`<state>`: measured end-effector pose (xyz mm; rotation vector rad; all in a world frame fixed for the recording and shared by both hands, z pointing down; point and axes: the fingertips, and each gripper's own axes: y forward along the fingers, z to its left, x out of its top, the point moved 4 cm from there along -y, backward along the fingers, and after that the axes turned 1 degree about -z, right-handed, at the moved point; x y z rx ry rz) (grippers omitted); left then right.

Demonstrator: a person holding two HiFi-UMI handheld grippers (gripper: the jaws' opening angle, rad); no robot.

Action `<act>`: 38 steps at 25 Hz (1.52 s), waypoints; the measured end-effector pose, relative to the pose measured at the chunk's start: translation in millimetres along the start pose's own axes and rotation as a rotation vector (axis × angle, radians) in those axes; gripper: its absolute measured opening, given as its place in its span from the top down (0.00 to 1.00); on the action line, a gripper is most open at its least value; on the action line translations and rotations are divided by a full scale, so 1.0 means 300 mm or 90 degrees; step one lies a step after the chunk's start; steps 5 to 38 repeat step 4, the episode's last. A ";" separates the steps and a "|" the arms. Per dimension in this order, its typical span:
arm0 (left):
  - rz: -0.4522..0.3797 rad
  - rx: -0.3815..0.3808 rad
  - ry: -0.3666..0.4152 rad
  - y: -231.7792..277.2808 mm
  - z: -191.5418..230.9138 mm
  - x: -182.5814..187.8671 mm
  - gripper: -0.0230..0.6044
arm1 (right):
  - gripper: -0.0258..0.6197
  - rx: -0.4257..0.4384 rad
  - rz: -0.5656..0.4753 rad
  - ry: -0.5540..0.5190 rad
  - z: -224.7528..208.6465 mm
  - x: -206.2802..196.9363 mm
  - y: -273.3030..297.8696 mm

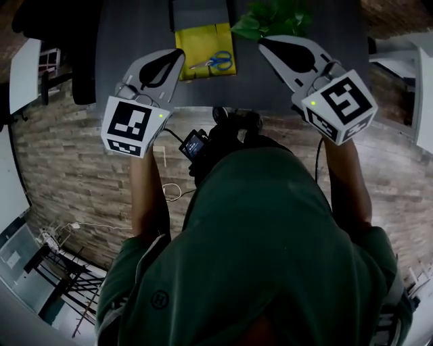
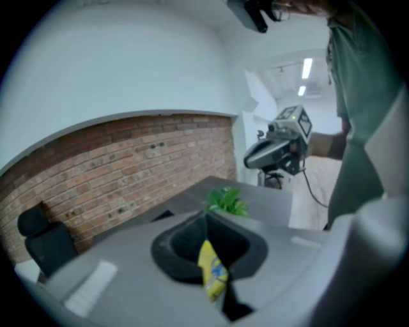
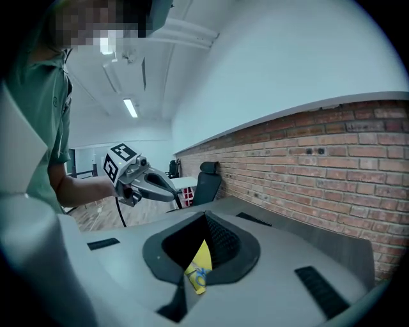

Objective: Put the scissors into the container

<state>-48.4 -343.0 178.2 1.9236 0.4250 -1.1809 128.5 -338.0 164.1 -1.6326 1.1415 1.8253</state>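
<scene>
- The bench (image 1: 135,30) is dark grey with a flat, smooth top. In the left gripper view, the bench (image 2: 271,195) has a brick wall on its far side.
- A yellow container (image 1: 203,44) lies flat on the bench, about in the middle from left to right. It lies closer to the near edge than the other things.
- A green leafy plant (image 1: 274,19) stands on the bench, to the right of the yellow container and a bit farther back.
- A dark flat thing (image 1: 198,12) lies just behind the yellow container on the far side. It is too dim to tell what it is.
</scene>
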 end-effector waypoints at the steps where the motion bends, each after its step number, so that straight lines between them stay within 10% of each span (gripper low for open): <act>1: 0.000 0.001 -0.001 -0.017 -0.019 0.014 0.96 | 0.95 0.001 0.000 -0.001 0.011 0.007 -0.029; 38: 0.001 0.003 -0.003 -0.064 -0.077 0.057 0.96 | 0.95 0.005 0.002 -0.001 0.044 0.026 -0.114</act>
